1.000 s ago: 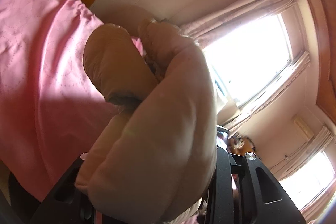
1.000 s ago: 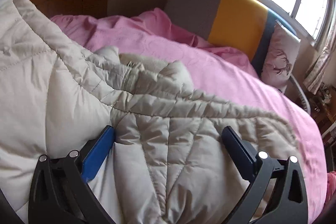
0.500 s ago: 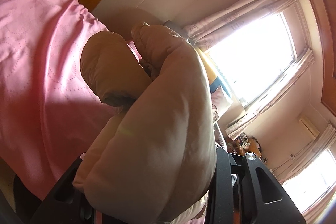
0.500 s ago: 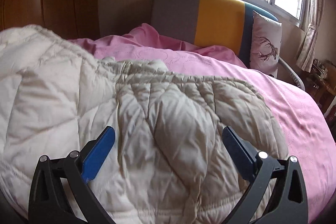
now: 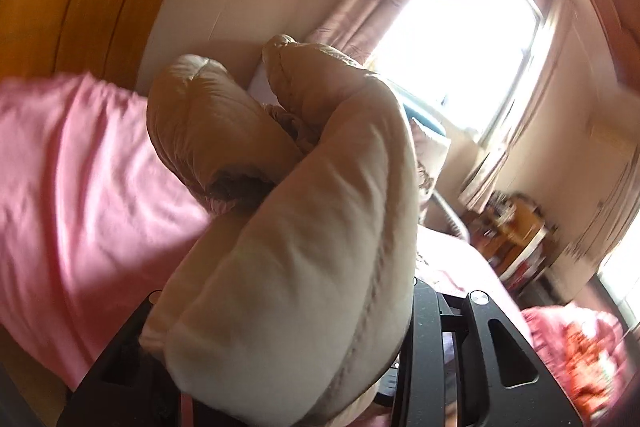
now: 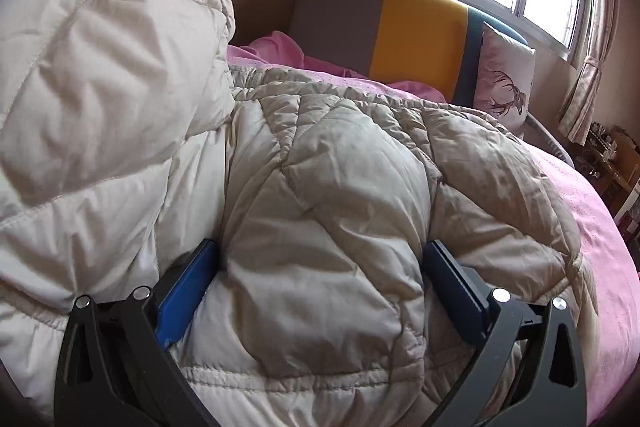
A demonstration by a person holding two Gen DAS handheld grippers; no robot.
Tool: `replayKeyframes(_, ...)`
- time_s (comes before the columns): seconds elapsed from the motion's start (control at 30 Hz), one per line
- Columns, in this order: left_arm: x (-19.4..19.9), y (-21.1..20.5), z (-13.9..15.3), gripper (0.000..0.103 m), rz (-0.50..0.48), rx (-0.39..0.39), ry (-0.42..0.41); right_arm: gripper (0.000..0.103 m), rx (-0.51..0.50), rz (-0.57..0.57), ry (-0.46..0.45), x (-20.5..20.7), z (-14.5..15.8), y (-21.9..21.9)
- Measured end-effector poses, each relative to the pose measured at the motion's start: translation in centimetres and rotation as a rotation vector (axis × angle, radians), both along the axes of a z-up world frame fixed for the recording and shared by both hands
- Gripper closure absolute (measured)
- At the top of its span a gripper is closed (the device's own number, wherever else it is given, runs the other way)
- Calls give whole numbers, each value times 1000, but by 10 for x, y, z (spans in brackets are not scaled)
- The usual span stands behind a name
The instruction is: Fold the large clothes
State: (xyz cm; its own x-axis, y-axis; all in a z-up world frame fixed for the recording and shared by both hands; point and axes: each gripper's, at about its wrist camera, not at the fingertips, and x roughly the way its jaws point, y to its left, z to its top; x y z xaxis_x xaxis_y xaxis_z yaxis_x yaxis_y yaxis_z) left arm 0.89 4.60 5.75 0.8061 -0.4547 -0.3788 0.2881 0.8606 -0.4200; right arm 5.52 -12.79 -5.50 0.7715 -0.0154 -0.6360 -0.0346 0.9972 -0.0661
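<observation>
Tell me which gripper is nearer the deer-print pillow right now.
Likely the right, though neither is close. The right gripper straddles the padded jacket, with the deer-print pillow beyond it by the headboard. The left gripper clamps a jacket fold, pillow farther off.

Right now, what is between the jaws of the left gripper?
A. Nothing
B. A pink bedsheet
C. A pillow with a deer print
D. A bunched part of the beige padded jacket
D: in the left wrist view, a thick fold of the beige padded jacket fills the left gripper.

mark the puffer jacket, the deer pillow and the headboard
puffer jacket (image 6: 320,179): right wrist view, quilted panel between the fingers.
deer pillow (image 6: 506,79): right wrist view, printed face.
headboard (image 6: 416,31): right wrist view, yellow section.
</observation>
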Motion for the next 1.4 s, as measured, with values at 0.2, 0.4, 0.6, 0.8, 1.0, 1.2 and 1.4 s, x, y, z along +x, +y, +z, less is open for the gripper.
replayKeyframes(0.2,-2,-35,18,68,14,127,-42,2,99,-123,-116,-38,35,-59)
replayKeyframes(0.4,-8,-72,24,68,-5,224,-89,2,76,-228,65,-32,2,-96)
replayKeyframes(0.6,-6,-127,20,62,-76,375,-131,2,53,-212,24,-42,-2,-93)
replayKeyframes(0.8,2,-171,6,62,-145,445,-159,2,186,-255,-39,-65,18,-119)
replayKeyframes(1.0,4,-216,-14,58,-207,528,-190,2,304,-379,-50,-92,22,-164)
replayKeyframes(1.2,3,-260,-53,49,-295,646,-211,2,404,-526,-83,-121,31,-218)
replayKeyframes(1.4,-16,-290,-94,38,-375,799,-314,2,554,-444,-183,-129,84,-243)
